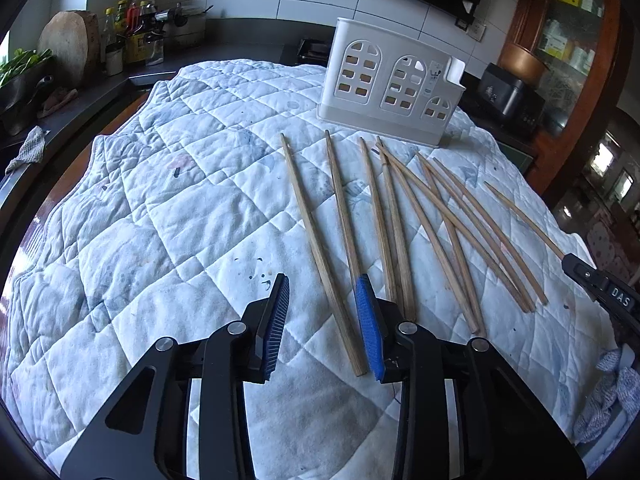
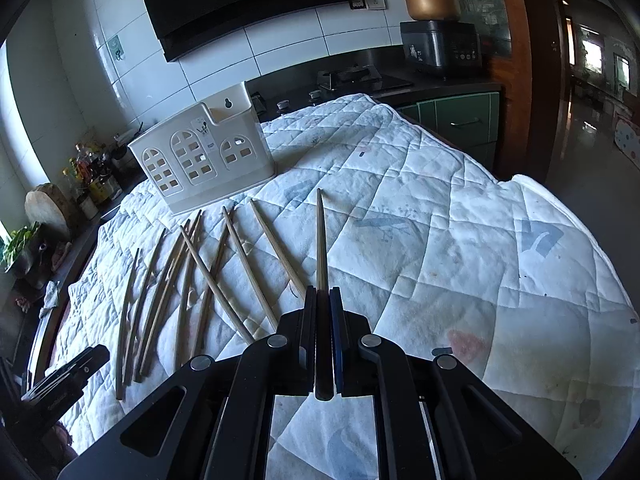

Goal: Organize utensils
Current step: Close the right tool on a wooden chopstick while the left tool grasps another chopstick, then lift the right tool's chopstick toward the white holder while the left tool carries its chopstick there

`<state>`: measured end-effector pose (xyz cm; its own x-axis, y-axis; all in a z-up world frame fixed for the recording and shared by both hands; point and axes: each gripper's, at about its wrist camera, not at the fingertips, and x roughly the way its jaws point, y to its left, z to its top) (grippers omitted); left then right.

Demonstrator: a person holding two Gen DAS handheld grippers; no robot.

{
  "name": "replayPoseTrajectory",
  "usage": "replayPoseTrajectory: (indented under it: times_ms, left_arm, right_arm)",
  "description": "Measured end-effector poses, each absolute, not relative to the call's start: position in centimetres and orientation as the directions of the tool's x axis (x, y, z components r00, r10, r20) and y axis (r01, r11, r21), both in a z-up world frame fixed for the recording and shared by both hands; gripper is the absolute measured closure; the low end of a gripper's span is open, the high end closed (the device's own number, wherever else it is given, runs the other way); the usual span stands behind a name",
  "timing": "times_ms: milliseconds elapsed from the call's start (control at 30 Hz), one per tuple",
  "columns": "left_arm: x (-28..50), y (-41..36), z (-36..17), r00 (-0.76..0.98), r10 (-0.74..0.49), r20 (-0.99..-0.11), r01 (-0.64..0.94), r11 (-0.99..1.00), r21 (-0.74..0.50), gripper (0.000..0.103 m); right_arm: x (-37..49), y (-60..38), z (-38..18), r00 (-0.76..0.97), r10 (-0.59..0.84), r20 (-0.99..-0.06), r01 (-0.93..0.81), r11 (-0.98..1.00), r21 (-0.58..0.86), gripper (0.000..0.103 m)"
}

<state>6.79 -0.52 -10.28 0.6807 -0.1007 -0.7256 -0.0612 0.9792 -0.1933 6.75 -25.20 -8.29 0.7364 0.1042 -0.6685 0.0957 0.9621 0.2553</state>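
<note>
R gripper (image 2: 323, 292) clamped on 1 chopstick (image 2: 321, 240), off the quilt (image 2: 460, 240) – body reads "DAS". L gripper (image 1: 326, 292) jaws apart, 1 stick between, untouched. Holder (image 1: 390, 84) behind – label unreadable.

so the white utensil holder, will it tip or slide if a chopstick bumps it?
Likely slides rather than tips: the white utensil holder stands on a wide base. It looks light: thin perforated plastic, seemingly empty. The quilted cloth may add some grip.

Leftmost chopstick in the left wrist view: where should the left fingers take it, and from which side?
Grip the leftmost chopstick near its thick near end, coming down from above with one of the fingers on each long side. It lies flat on the quilt, apart from its neighbours.
</note>
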Motion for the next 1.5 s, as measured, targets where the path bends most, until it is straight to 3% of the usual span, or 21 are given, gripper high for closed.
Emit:
replayPoseTrajectory:
  times_ms: [267,600,700,1067,1267,1500]
  left_arm:
    - [8.0,-1.6,-11.2,0.652,-0.056,-0.756,-0.109,0.980,-0.167,0.085]
    - [8.9,-2.0,-11.9,0.636,-0.005,-0.771,-0.141,0.982,-0.122,0.088]
    - [8.8,-1.8,-11.6,0.643,-0.011,-0.766,-0.121,0.986,-0.115,0.095]
    - [6.1,0.4,-7.1,0.749,-0.051,-0.661,-0.047,0.990,-0.130,0.098]
    - [5.1,0.9,-4.2,0.813,-0.100,-0.574,0.031,0.991,-0.129,0.098]
    - [6.3,1.9,-2.0,0.828,-0.162,-0.536,0.098,0.985,-0.145,0.098]
  right_arm:
    - [6.5,-26.0,-8.7,0.738,0.155,-0.657,0.050,0.958,0.281,0.096]
    - [6.3,-26.0,-8.8,0.733,0.181,-0.656,0.017,0.959,0.283,0.096]
    - [6.1,-25.7,-8.5,0.737,0.174,-0.653,0.008,0.964,0.266,0.096]
    - [4.5,-24.8,-4.4,0.796,0.125,-0.592,-0.032,0.986,0.165,0.096]
    - [4.8,-24.2,-1.6,0.810,0.161,-0.564,-0.100,0.985,0.138,0.096]
    - [7.6,-23.7,1.6,0.784,0.231,-0.576,-0.191,0.973,0.130,0.096]
